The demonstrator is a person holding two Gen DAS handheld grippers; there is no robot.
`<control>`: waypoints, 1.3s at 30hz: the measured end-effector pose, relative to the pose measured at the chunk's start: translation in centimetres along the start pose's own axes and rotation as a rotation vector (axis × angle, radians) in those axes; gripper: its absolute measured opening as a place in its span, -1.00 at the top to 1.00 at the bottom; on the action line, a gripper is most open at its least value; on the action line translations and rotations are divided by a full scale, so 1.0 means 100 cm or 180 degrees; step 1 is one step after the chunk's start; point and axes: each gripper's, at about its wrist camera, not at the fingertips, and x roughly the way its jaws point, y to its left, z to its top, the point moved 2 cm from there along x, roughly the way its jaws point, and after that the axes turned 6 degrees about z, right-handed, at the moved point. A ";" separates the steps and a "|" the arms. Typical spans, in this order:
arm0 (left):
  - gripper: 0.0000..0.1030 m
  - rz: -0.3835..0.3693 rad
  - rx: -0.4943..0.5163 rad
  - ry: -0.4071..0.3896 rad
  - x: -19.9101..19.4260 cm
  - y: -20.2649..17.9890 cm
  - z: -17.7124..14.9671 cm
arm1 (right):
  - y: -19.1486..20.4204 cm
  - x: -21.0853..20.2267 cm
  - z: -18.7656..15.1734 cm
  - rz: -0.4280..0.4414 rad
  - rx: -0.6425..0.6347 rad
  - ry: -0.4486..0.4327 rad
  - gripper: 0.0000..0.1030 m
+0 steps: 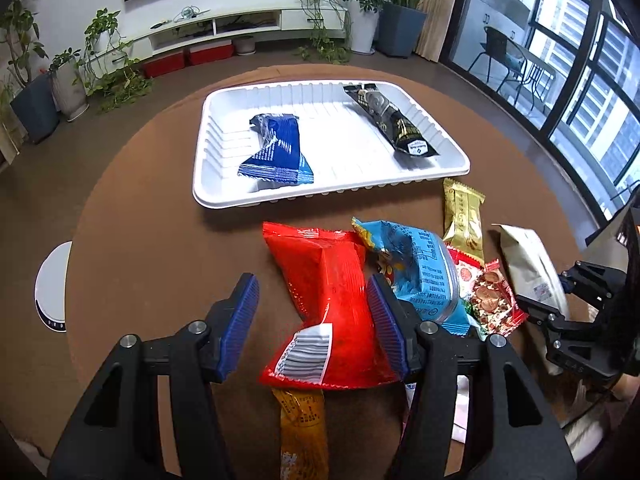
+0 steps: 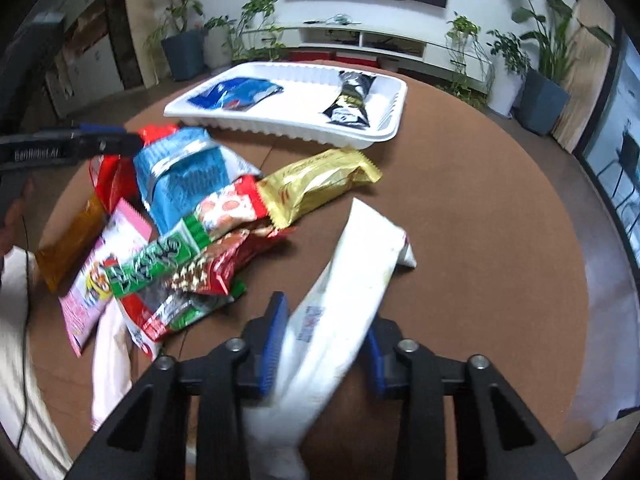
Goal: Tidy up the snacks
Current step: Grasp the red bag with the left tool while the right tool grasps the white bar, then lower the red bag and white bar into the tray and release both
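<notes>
With the right gripper (image 2: 322, 344) pinching the white pack (image 2: 352, 276) and the left gripper (image 1: 312, 320) half-open around the red bag (image 1: 332, 300), either slick wrapper could slip short of the tray (image 1: 224, 196).

Bright daylight, fisheye warping, slight blur

No print on the snack packets (image 2: 188, 184) reads clearly.

A white ribbed tray (image 1: 224, 196) is set on a brown table (image 1: 160, 240), holding a dark blue packet (image 1: 276, 152) and a black one with gold print (image 1: 394, 120); nearer, a red packet (image 1: 332, 304), a light blue packet (image 1: 420, 264), a gold packet (image 1: 462, 216) and a white pouch (image 2: 352, 280) are seen
</notes>
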 end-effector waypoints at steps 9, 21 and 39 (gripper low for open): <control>-0.05 0.0002 0.0099 0.0229 0.025 -0.005 -0.005 | -0.004 -0.002 -0.002 0.0121 0.0024 -0.0034 0.47; 0.39 -0.0402 -0.0150 0.0298 0.044 0.005 -0.010 | -0.031 -0.005 -0.004 0.0617 0.0600 -0.0133 0.74; 0.41 -0.0872 -0.0731 0.0034 0.015 0.038 -0.002 | -0.081 -0.009 -0.004 0.1960 0.1970 -0.0422 0.74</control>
